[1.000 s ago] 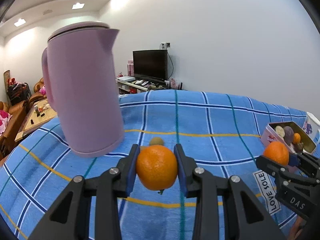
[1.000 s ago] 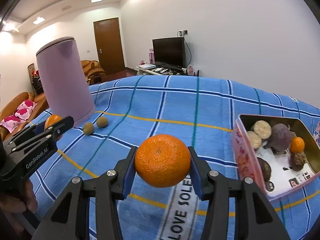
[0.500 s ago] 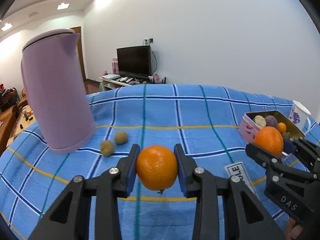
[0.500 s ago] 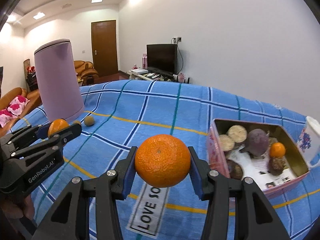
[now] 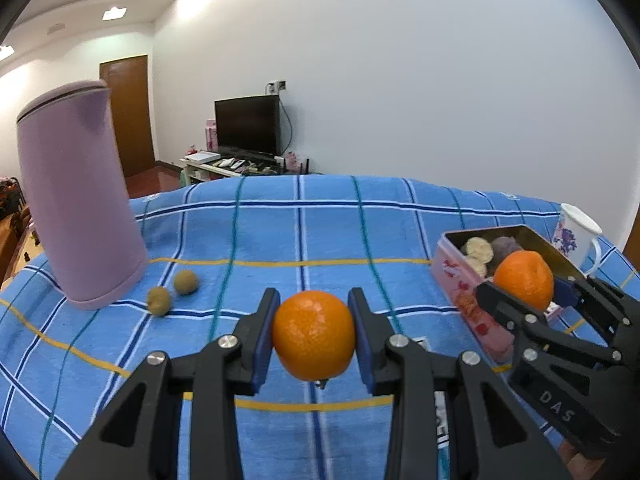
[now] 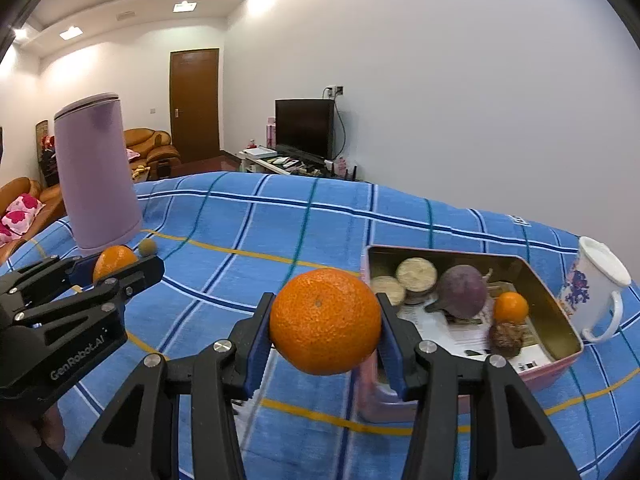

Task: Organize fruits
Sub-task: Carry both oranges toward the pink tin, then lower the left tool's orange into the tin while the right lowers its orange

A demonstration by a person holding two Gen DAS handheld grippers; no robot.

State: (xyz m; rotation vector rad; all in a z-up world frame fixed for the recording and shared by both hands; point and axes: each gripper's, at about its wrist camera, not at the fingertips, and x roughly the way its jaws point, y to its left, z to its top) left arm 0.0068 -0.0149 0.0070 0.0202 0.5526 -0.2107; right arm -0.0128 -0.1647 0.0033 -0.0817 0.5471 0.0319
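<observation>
My left gripper (image 5: 314,334) is shut on an orange (image 5: 314,336) and holds it above the blue checked cloth. My right gripper (image 6: 325,320) is shut on a larger orange (image 6: 325,320), held just left of the pink tin box (image 6: 472,376). The box holds a purple fruit (image 6: 462,290), a small orange (image 6: 510,307), a dark fruit (image 6: 506,338) and pale round pieces (image 6: 416,274). In the left wrist view the right gripper (image 5: 524,286) with its orange (image 5: 523,284) is at the box (image 5: 466,292). Two small brown fruits (image 5: 172,290) lie by the jug.
A tall lilac jug (image 5: 76,200) stands at the left of the table. A white flowered mug (image 6: 596,284) stands right of the box. The cloth-covered table (image 5: 320,224) drops off at its far edge. A TV and sofas are behind.
Both grippers have moved right with their oranges. The box has come closer in the right wrist view, and the jug has drifted left in both views.
</observation>
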